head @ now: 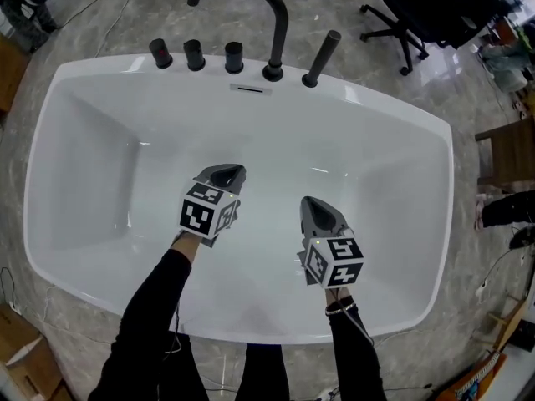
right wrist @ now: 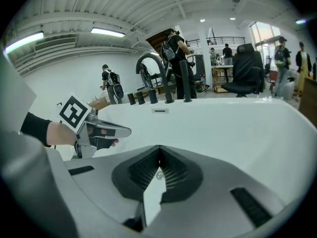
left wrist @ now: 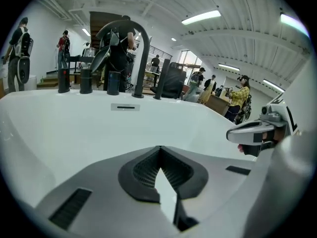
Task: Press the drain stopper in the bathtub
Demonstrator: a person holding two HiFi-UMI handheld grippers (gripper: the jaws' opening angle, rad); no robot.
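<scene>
Presently the left gripper [head: 227,172] has its jaws brought together at the tips, with nothing between the ribbed pads; only white tub surface shows through the narrow slit behind them. The right gripper [head: 314,204] is likewise closed tip to tip and grips nothing. Through the slit behind its tips, the right gripper view shows a small round glinting item [right wrist: 159,175] low on the tub floor. This appears to be the drain stopper, lying beneath that gripper and not touched by the pads. The head view does not show it.

Both grippers are held side by side over the floor of the white bathtub [head: 84,140], apart from each other, the left slightly further forward. Both point toward the far rim. Each is carried by a hand in a black sleeve.

On the far rim stands a black arched faucet [head: 282,32]. Three short black knobs [head: 194,54] stand in a row to its left, and a slanted black hand-shower wand [head: 323,55] just to its right. An overflow slot [head: 251,89] sits in the tub wall below the faucet. Beyond the tub is grey marbled floor, with a black office chair [head: 426,11] at the upper right. Several people stand in the background of the two gripper views.
</scene>
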